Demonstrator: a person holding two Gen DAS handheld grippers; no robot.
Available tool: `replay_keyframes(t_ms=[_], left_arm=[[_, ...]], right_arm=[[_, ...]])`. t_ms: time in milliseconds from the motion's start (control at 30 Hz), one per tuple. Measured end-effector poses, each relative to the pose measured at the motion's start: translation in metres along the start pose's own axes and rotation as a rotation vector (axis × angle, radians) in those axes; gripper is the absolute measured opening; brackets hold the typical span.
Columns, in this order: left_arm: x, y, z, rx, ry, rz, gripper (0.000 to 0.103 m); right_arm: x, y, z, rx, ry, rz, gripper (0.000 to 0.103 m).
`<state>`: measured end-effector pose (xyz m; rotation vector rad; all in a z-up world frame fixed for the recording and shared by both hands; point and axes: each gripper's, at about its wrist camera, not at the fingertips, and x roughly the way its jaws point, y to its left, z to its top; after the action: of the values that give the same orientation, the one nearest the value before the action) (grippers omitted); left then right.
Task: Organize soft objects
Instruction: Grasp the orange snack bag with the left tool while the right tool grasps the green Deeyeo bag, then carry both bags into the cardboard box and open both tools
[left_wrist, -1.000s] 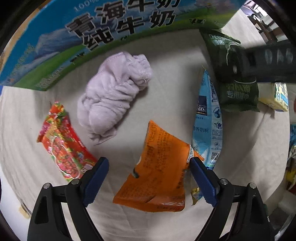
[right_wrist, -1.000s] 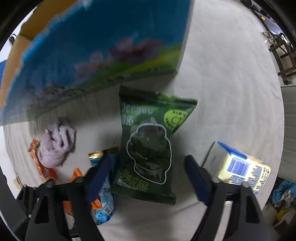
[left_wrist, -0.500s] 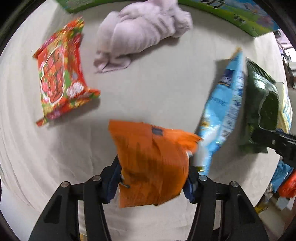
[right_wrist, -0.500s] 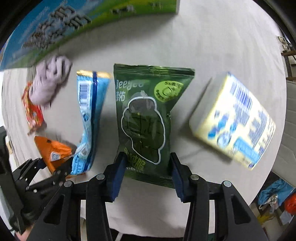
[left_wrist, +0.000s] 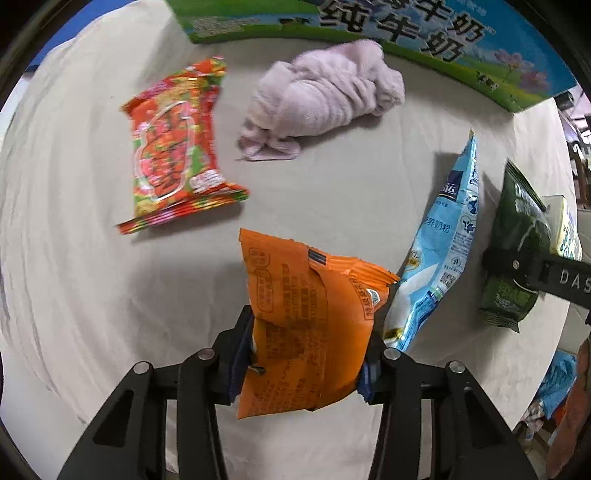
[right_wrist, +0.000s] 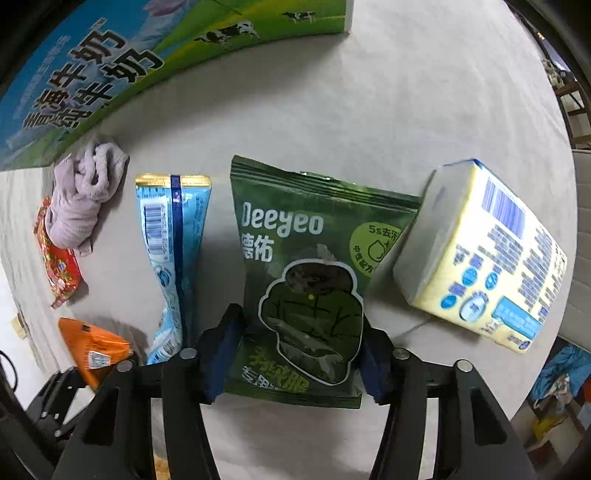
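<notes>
Between the blue pads of the left tool (left_wrist: 304, 354), an orange snack packet (left_wrist: 306, 325) is pinched across its short width; the jaws have just been closing and now press both side edges. Its long axis runs forward, away from the tool, with the far sealed end hanging clear of the cloth-covered desk (left_wrist: 92, 295), which suggests it is lifted.

The right tool (right_wrist: 299, 360) likewise grips a green Deeyeo pouch (right_wrist: 310, 266) by its near end, one pad on each side edge. That pouch also extends straight ahead of the tool. Whether it has left the desk cannot be told.

Remaining items on the desk: a light blue sachet (right_wrist: 173, 251) just beside the green pouch, a lilac towel (left_wrist: 325, 99) close to the large milk carton box (left_wrist: 369, 33), a red-and-green packet (left_wrist: 173, 147), and a yellow tissue pack (right_wrist: 484, 258) touching the pouch's far corner.

Judgement: the box lies ahead of both tools, beyond the towel. Each packet points lengthwise toward it. The left hand appears nearer the towel.
</notes>
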<state>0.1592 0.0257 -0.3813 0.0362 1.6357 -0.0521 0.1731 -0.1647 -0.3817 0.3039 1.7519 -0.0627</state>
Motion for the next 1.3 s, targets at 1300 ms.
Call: replay_keyframes(t_ms=[1300], left_arm=[[-0.177, -0.054, 0.280, 0.082, -0.173, -0.239, 0.035]], right_arm=[[-0.206, 0.043, 0.173, -0.076, -0.271, 0.180, 0.036]])
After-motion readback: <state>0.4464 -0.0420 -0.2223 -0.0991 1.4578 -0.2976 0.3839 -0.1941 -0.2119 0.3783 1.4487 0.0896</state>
